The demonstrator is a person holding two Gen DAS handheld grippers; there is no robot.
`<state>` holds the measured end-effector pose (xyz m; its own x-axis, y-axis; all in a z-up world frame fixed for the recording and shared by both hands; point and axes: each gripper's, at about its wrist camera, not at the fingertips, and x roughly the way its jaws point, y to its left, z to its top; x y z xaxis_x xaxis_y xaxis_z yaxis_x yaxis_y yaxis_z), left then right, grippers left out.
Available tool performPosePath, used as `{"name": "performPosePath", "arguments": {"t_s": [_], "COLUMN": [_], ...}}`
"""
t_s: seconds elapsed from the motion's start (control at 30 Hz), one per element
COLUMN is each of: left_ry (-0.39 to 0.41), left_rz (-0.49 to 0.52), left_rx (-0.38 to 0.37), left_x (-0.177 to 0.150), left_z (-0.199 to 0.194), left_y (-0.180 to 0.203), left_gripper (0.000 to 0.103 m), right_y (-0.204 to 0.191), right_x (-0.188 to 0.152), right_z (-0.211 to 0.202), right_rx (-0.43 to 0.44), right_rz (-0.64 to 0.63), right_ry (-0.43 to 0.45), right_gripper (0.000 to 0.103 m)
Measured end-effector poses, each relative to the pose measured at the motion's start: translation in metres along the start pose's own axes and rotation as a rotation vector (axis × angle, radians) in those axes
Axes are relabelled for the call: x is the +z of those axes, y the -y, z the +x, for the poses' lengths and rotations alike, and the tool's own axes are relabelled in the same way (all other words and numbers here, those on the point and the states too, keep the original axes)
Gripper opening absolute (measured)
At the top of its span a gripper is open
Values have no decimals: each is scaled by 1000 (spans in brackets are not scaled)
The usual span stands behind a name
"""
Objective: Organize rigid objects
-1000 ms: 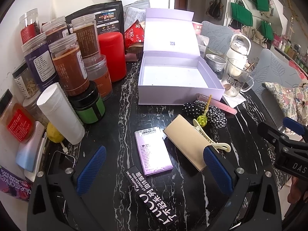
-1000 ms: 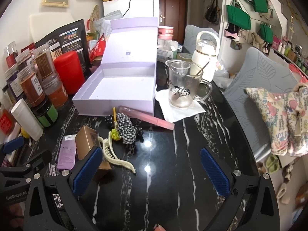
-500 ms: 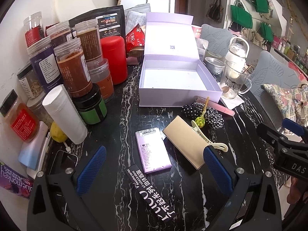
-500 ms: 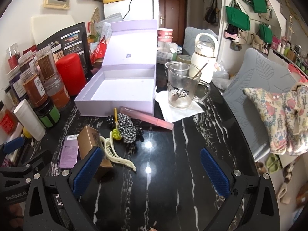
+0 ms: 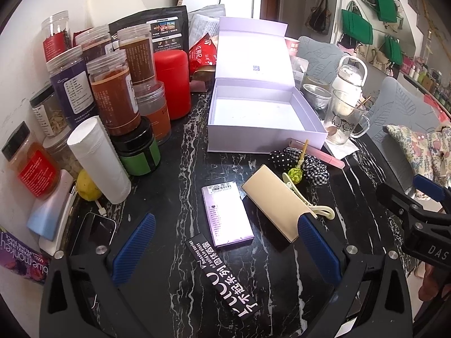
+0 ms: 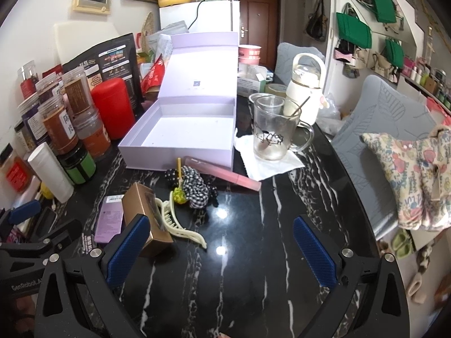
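An open, empty lilac box (image 5: pixel 262 115) (image 6: pixel 186 129) stands on the black marble table (image 6: pixel 253 239). In front of it lie a purple flat box (image 5: pixel 227 214), a black strip box with white lettering (image 5: pixel 222 276), a tan box (image 5: pixel 272 197) (image 6: pixel 146 214), a cream hair claw (image 5: pixel 307 200) (image 6: pixel 177 225), a checked scrunchie (image 6: pixel 197 187), a green lollipop (image 5: pixel 296 173) and a pink tube (image 6: pixel 222 173). My left gripper (image 5: pixel 225 250) is open, just above the purple and black boxes. My right gripper (image 6: pixel 220 249) is open over bare table, right of the tan box.
Jars, a red canister (image 5: pixel 172 84) and a white roll (image 5: pixel 98 160) crowd the table's left side. A phone (image 5: pixel 93 233) lies at front left. A glass mug (image 6: pixel 270 132) on a napkin and a white bottle (image 6: pixel 305 87) stand right of the lilac box. Grey chairs (image 6: pixel 380 118) are to the right.
Both grippers have drawn back and risen slightly; the table objects sit a little farther off in both views. Nothing on the table has moved. Both stay open.
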<state>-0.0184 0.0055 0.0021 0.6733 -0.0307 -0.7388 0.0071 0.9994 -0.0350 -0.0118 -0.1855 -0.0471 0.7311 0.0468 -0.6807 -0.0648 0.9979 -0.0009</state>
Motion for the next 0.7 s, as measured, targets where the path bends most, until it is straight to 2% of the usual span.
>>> {"name": "performPosePath", "arguments": {"t_s": [0.43,0.7], "left_ry": [-2,-29], "left_rz": [-2,-5], "left_rx": [6,11], "left_x": [-9,-26], "left_z": [-4,2], "left_y": [1,-2], "left_gripper": [103,103], "right_y": [0,3], "right_x": [-9,-19], "right_z": [-4,-3], "right_rx": [23,35], "right_rz": [-11,-5], "right_ry": [8,-3], "right_gripper": [103,103]}}
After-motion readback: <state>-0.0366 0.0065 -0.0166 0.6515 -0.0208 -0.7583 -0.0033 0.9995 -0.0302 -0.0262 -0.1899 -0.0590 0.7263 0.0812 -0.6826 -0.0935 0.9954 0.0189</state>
